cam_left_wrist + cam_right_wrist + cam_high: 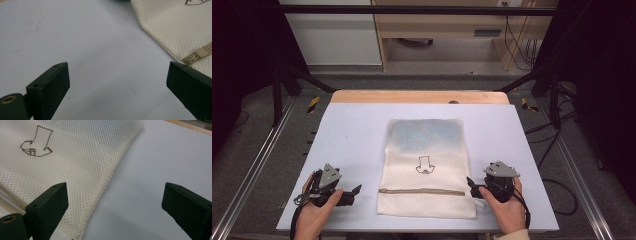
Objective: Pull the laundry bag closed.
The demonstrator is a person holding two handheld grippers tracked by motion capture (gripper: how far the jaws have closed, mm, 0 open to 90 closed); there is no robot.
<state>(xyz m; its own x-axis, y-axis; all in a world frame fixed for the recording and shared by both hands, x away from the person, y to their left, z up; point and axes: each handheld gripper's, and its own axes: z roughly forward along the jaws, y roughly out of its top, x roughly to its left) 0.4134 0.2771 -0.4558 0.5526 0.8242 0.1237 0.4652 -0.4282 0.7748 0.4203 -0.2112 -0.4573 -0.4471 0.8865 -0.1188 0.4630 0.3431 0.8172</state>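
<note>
A cream mesh laundry bag (426, 165) lies flat in the middle of the pale mat, with an arrow drawing (424, 164) on it and a tan zipper (421, 191) across its near end. A blue-grey item shows through its far half. My left gripper (357, 190) rests on the mat to the bag's left, open and holding nothing; in the left gripper view the zipper's end (197, 55) lies beside the right jaw. My right gripper (470, 182) sits at the bag's right edge, open. In the right gripper view the mesh bag (75, 160) lies under its left jaw.
The pale mat (347, 130) covers a wooden table whose bare strip (417, 96) shows at the far edge. Metal rails run along both sides of the table, and black frame bars, cables and cabinets stand beyond it.
</note>
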